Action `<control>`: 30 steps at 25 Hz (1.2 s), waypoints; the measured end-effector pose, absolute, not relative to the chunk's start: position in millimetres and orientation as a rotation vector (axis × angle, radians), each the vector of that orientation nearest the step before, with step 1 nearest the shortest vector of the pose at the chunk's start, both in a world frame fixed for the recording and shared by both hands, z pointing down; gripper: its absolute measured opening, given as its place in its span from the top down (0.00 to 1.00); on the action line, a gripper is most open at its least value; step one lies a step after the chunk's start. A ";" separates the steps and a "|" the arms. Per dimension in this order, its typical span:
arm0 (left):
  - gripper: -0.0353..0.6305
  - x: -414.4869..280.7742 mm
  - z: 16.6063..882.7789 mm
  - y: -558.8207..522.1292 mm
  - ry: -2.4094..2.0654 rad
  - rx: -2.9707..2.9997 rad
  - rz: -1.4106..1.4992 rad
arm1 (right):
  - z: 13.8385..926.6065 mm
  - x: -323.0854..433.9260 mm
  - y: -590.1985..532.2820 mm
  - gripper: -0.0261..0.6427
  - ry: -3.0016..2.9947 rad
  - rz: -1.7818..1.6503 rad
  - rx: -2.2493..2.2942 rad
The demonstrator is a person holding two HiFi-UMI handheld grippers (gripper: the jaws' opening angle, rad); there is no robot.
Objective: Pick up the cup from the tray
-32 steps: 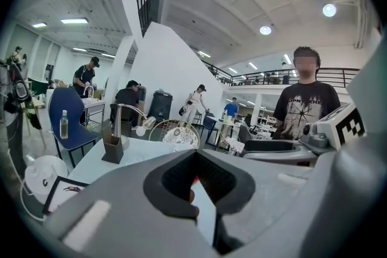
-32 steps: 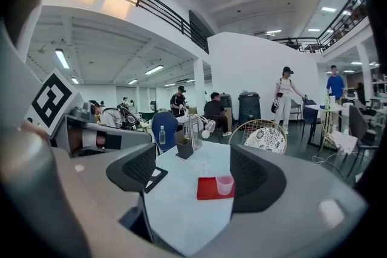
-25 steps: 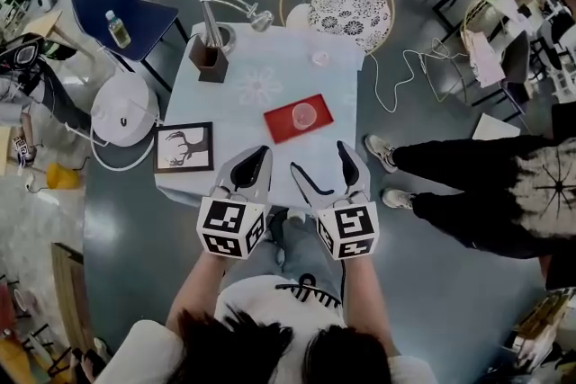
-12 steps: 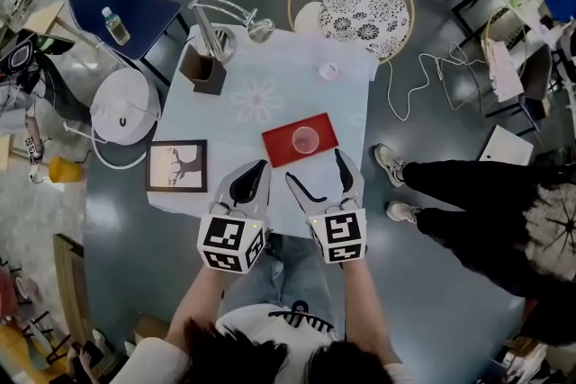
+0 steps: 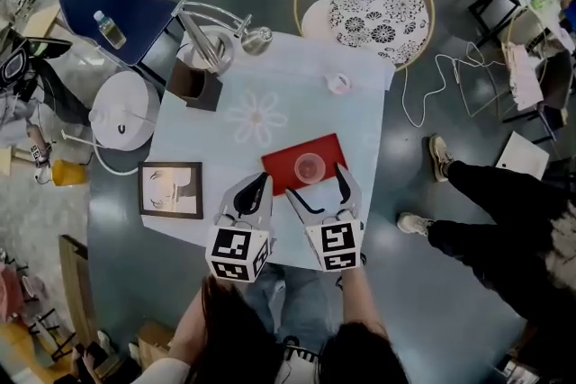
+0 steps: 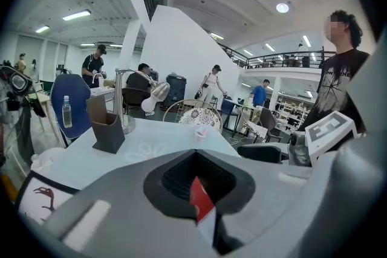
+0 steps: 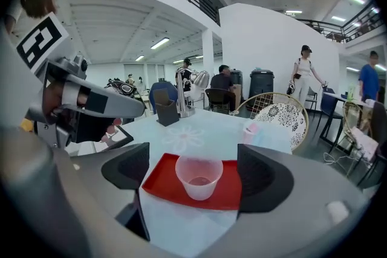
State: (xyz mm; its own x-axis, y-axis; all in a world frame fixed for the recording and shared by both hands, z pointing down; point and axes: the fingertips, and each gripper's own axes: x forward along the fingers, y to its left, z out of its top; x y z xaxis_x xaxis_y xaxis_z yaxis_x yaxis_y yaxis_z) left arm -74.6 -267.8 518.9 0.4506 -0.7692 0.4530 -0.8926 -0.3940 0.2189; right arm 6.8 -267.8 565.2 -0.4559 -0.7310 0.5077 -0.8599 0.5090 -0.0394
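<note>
Closer than a second ago, our right gripper (image 5: 315, 181) holds its fingers wide just short of the cup (image 5: 309, 165), upright on the tray (image 5: 282, 169) on the counter (image 5: 270, 76); our left gripper (image 5: 252, 189) has its fingers together. We judge this the approach: next, advance around the cup and close gently

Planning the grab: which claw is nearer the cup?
Right. The right claw is open, with the cup just ahead between its jaws; the left claw sits shut, off the tray's near-left corner.
</note>
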 end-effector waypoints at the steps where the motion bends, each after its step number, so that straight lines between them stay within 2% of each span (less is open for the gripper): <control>1: 0.95 -73.7 524.2 -270.4 -1.397 2.273 0.395 | 572.0 6.8 -270.4 0.27 -2.321 0.413 1.305; 11: 0.95 -73.6 557.8 -280.0 -1.406 2.220 0.435 | 610.4 -0.4 -288.8 0.28 -2.297 0.458 1.289; 13: 0.95 -73.9 562.5 -281.1 -1.405 2.216 0.440 | 615.0 1.5 -293.2 0.31 -2.279 0.448 1.311; 15: 0.95 -75.4 564.3 -283.1 -1.407 2.214 0.444 | 616.3 3.4 -297.3 0.42 -2.262 0.425 1.338; 16: 0.95 -75.8 563.8 -284.4 -1.410 2.213 0.442 | 615.7 3.6 -298.8 0.43 -2.265 0.422 1.341; 30: 0.95 -62.3 561.6 -275.9 -1.386 2.234 0.450 | 597.5 8.7 -288.7 0.44 -2.275 0.395 1.345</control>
State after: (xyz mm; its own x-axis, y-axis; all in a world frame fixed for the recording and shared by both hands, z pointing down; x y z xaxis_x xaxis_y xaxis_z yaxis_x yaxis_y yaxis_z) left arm -62.3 -275.9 561.6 0.4358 -0.7455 0.5043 -0.8996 -0.3790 0.2170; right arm 8.7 -288.7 597.5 -0.4127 -0.7436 0.5260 -0.8775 0.4794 -0.0107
